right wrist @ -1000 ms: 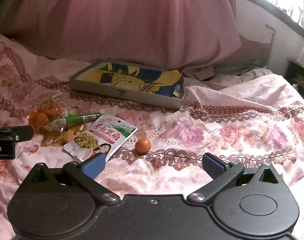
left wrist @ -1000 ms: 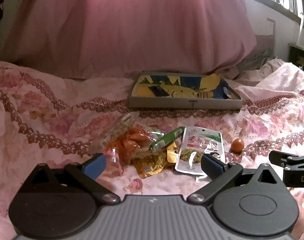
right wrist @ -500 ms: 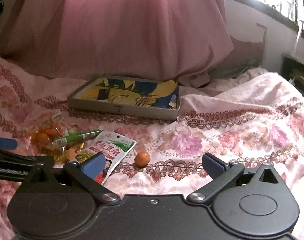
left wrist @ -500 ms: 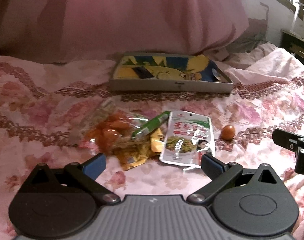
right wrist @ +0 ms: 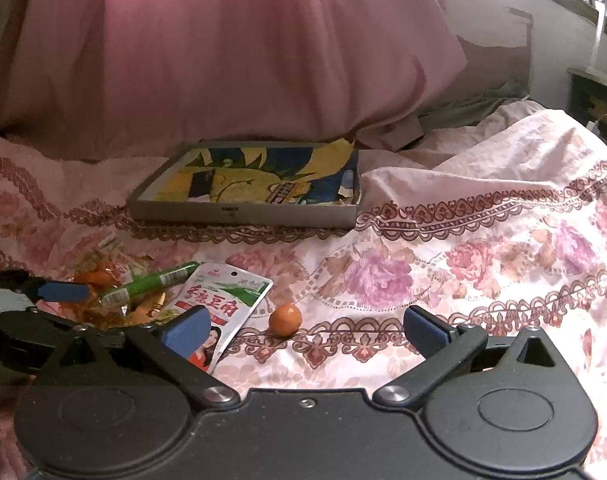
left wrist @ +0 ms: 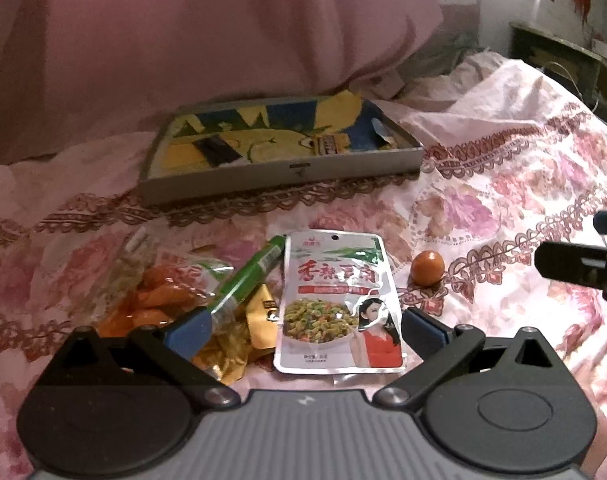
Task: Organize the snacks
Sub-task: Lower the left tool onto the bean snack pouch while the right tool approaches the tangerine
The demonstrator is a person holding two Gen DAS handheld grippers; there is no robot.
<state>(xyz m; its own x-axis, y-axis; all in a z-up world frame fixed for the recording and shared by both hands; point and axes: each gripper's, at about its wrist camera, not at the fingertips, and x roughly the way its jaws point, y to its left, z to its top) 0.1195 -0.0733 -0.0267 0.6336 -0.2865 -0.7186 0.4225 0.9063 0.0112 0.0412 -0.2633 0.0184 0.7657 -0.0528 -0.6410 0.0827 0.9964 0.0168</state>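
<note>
The left gripper [left wrist: 303, 328] hangs low over the bed [left wrist: 503, 200], its jaws spread wide and empty, framing the flat, glossy foil pouch [left wrist: 337, 304] just ahead, likely lined up for a pinch on its thin edge. To that gripper's left lies a crinkly heap: a slim green tube pack [left wrist: 247, 276], clear bags of orange snacks [left wrist: 159, 300] and a golden wrapper [left wrist: 259, 316]. The right gripper [right wrist: 303, 328], equally agape and holding nothing, faces the small round orange candy [right wrist: 285, 319]. Beyond both sits the shallow cardboard box lid [left wrist: 287, 170], seemingly the collecting place.
</note>
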